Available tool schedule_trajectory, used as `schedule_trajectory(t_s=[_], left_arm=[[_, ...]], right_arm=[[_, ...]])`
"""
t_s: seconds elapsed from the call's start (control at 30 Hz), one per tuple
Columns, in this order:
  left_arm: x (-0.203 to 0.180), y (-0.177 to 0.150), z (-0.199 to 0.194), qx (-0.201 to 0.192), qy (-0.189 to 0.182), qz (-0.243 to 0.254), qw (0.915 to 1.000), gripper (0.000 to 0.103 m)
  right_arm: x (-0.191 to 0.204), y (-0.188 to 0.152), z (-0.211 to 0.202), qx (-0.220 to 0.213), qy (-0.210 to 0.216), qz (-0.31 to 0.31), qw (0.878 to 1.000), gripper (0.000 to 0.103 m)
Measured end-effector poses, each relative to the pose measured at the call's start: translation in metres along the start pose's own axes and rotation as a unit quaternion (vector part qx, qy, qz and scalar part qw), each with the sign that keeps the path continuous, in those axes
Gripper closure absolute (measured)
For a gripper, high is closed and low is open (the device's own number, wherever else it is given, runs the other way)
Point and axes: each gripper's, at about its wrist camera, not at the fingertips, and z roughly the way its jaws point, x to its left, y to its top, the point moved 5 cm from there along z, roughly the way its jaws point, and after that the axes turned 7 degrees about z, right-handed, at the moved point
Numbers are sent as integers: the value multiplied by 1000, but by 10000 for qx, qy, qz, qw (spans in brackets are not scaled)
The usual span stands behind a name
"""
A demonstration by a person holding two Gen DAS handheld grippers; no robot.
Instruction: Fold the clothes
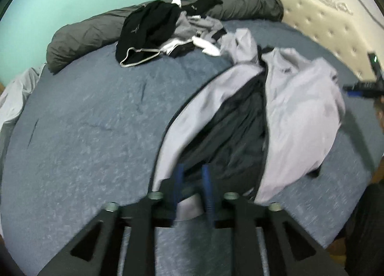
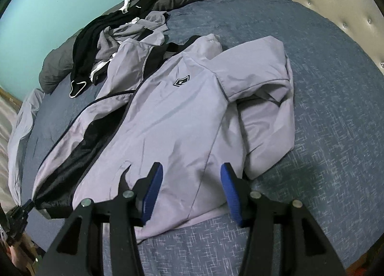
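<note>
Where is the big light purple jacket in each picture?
Left wrist view: the light purple jacket lies right of the middle, spread open, its near hem pinched in the left hand-held gripper.
Right wrist view: the jacket fills the middle, just beyond the open right hand-held gripper.
Shared landmark: the black garment with white trim, beyond the jacket.

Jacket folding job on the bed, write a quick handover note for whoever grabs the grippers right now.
Left gripper: shut on the jacket's hem corner, by the dark lining.
Right gripper: open, over the hem on the other side, holding nothing.
Jacket: light grey, unzipped, spread on the blue bedspread, one sleeve bunched.
Pile of clothes: unfolded, near the grey duvet.
Done: nothing folded.
Left: fold the jacket, then the pile.
</note>
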Motion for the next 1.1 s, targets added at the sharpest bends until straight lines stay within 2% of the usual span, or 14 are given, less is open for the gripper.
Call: schedule_trajectory(t_s=[0.13,0.47,0.53,0.83,0.9,1.1], left_arm=[[-9,25,9,-100,-100,-3,9999,56],[-33,97,99,-16,-290,170,9994,46],[-38,111,117,6,-311,198,9993,46],[-47,160,183,92,-470,128,9988,39],[-50,167,194,108,-495,147,9986,34],[-59,175,223,278,-641,221,9973,34]], right_arm=[[-5,5,6,6,-21,-43,10000,52],[-8,40,7,-500,79,-274,9983,50],[-5,52,12,-485,109,-307,9983,44],[-2,96,44,-401,67,-363,9985,43],[-2,105,53,-361,-5,-367,9987,43],[-4,122,83,-90,-221,-441,9987,43]])
